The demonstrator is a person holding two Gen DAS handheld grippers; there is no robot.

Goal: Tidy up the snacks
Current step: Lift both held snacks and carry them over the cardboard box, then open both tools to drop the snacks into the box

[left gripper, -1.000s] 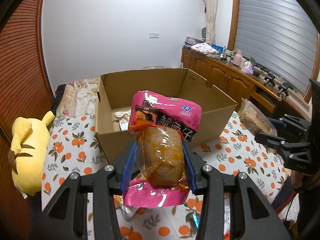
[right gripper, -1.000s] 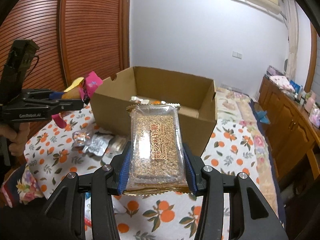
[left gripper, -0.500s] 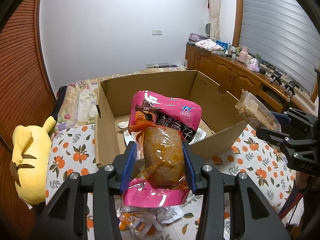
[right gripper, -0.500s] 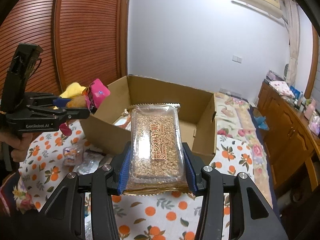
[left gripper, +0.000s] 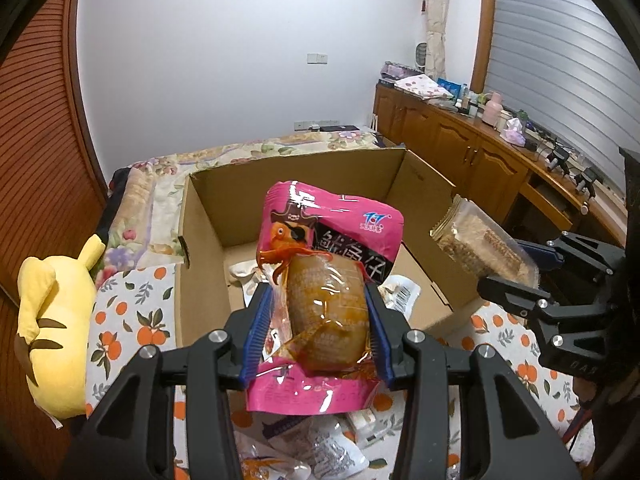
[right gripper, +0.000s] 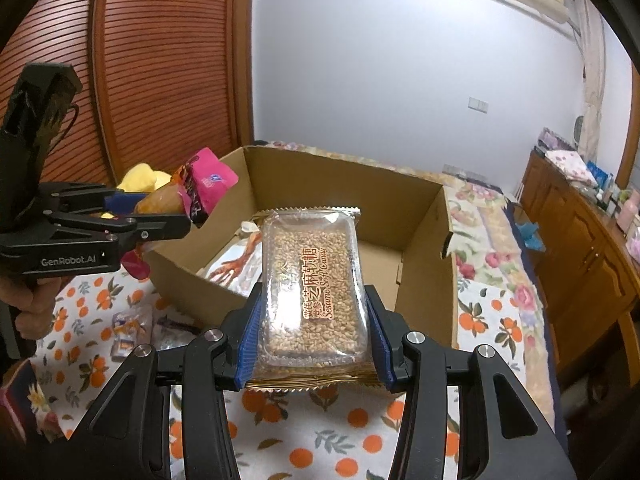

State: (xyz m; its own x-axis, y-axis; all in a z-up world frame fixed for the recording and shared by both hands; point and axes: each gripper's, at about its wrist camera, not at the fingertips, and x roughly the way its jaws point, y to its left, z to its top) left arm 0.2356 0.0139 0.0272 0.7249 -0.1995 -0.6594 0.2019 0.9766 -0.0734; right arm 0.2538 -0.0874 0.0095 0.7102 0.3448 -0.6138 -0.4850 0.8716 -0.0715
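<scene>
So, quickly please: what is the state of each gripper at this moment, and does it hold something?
Left gripper: closed on the pink snack pouch.
Right gripper: closed on the sesame candy pack.

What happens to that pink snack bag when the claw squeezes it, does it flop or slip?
The pink snack bag probably flops a little: its top bends forward above the left claw. The filled middle looks firm enough to grip. The glossy wrapper could be slippery, though the ribbed blue pads likely help hold it.

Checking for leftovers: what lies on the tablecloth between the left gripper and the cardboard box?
In the right wrist view, small silvery snack packets lie there, beneath the left gripper, beside the cardboard box.
</scene>
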